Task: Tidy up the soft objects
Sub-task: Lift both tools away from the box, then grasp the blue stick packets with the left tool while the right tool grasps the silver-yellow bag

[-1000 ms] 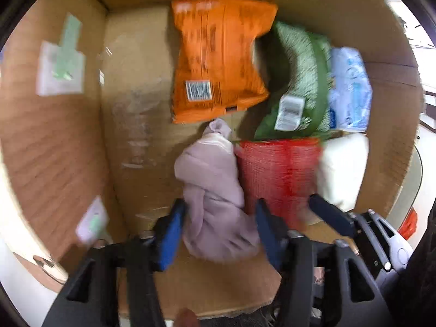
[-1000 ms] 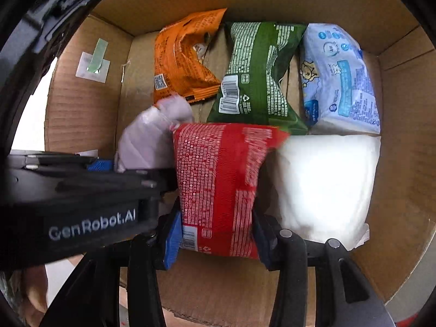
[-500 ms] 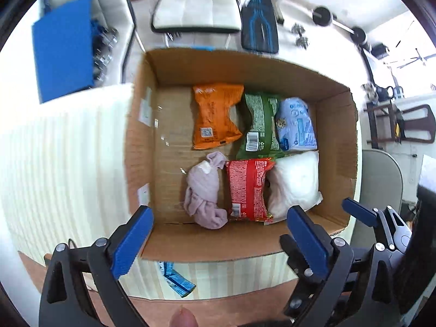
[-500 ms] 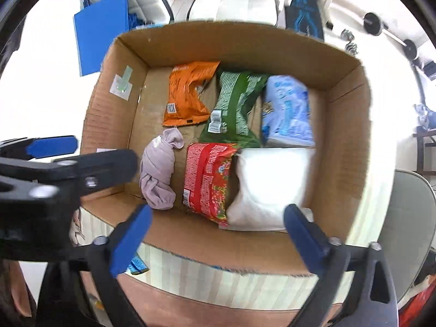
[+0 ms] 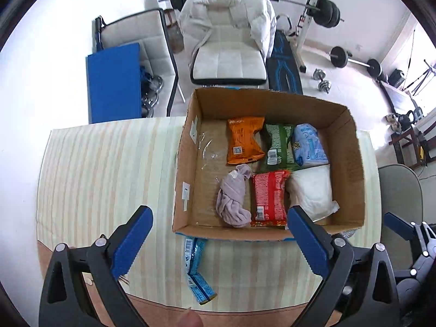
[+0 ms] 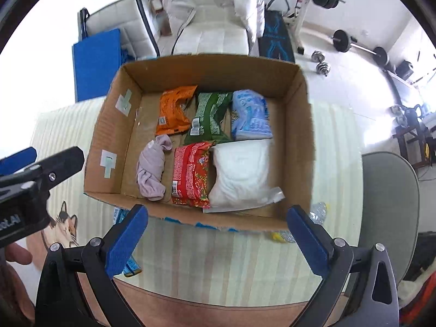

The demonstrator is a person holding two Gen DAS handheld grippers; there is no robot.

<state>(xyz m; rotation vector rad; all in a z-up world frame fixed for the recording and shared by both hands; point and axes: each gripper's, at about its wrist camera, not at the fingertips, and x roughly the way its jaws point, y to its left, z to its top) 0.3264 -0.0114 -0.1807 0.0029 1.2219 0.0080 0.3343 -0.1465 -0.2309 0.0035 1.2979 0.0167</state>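
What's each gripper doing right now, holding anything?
Left gripper: open, holding nothing, above the brown cardboard box.
Right gripper: open, holding nothing.

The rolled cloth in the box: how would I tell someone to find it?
Look in the open cardboard box on the striped table. Six things lie in two rows; in the near row, the rolled cloth lies leftmost, beside the red packet. It is the only bare fabric there, pale mauve and twisted, not a printed wrapper.

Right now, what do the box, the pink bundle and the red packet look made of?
Box: corrugated cardboard, matte brown, fluting visible on its walls. Pink bundle: soft cloth, probably knit or fleece, knotted and wrinkled. Red packet: glossy printed plastic film, likely, with crimped ends.
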